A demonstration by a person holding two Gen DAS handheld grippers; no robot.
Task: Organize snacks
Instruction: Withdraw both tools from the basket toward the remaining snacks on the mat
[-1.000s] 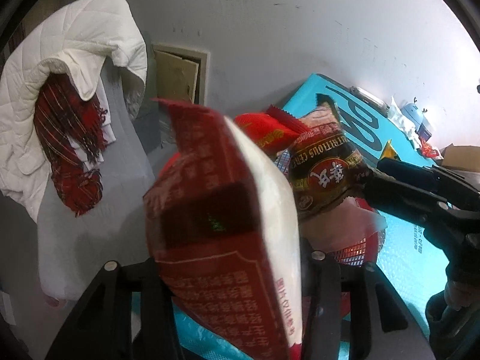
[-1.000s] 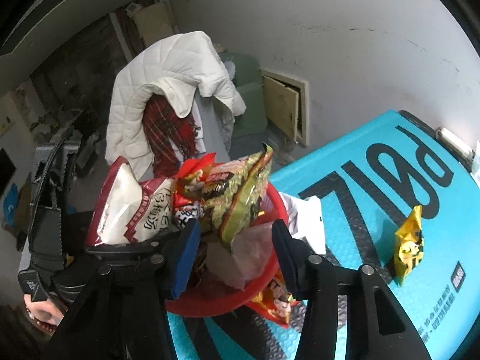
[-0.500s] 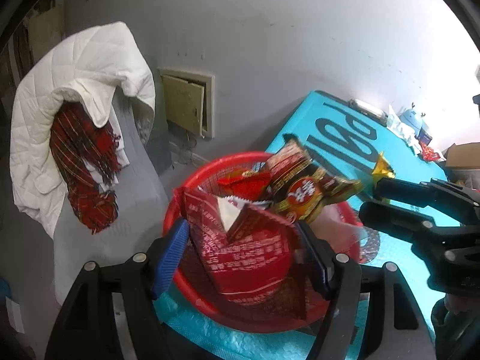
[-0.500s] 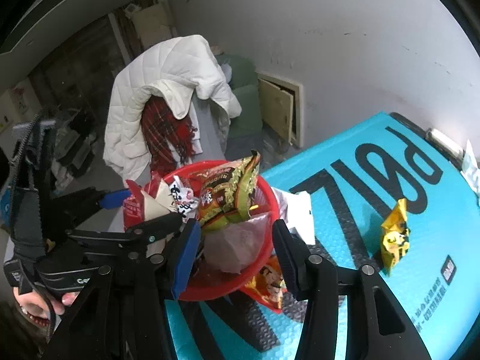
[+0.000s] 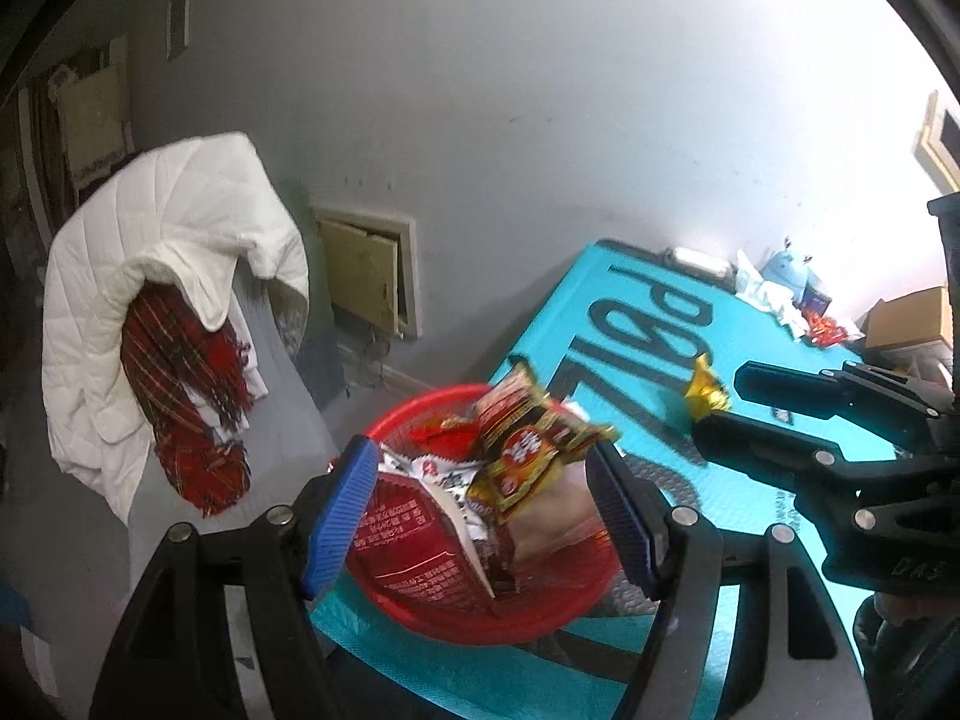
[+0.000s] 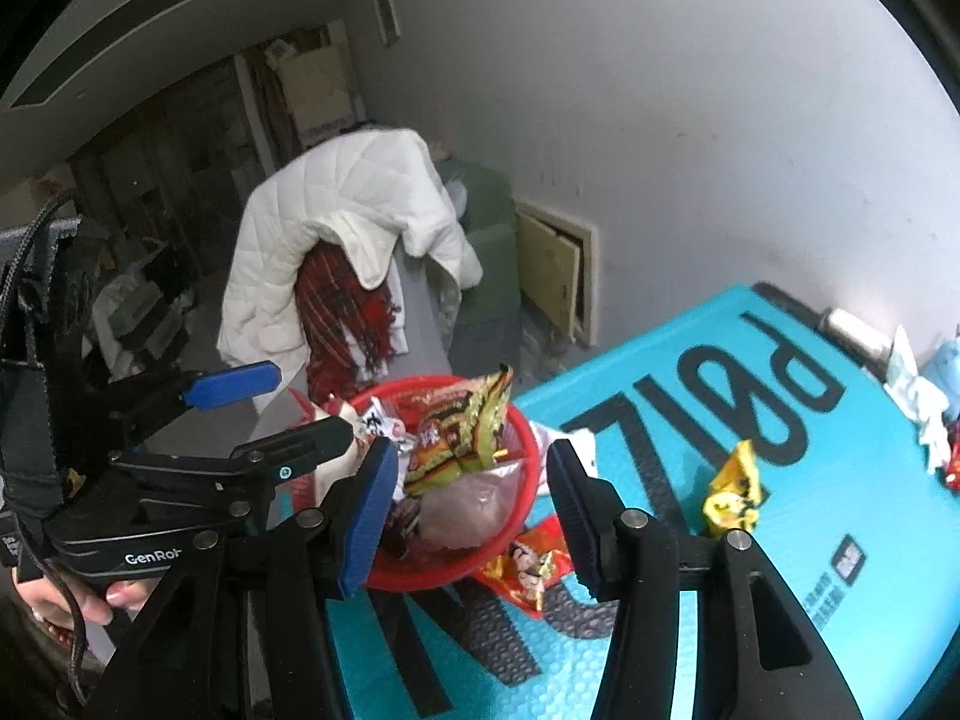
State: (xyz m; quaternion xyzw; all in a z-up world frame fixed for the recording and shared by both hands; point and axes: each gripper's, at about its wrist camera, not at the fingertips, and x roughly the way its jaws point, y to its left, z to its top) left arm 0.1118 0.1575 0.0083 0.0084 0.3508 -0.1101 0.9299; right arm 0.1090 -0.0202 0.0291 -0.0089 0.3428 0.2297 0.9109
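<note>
A red basket [image 5: 540, 618] [image 6: 522, 444] stands at the corner of the turquoise mat [image 5: 780, 468] [image 6: 750, 570], heaped with snack packets. A large red and white bag [image 5: 414, 546] lies in it beside a brown and yellow packet [image 5: 528, 450] [image 6: 462, 426]. My left gripper [image 5: 486, 510] is open and empty just above the basket. My right gripper [image 6: 474, 510] is open and empty over the basket's near side. A yellow packet [image 6: 732, 492] [image 5: 705, 387] lies on the mat to the right. A red and yellow packet [image 6: 528, 564] sticks out from under the basket.
A chair draped with a white quilted jacket [image 5: 162, 276] [image 6: 342, 222] and red plaid scarf [image 5: 186, 396] stands left of the mat. Tissues and small items [image 5: 780, 294] sit at the mat's far end. The mat's edge drops off beside the basket.
My left gripper opened and let the red and white bag drop into the basket, then drew back and up. My right gripper also drew back from the basket.
</note>
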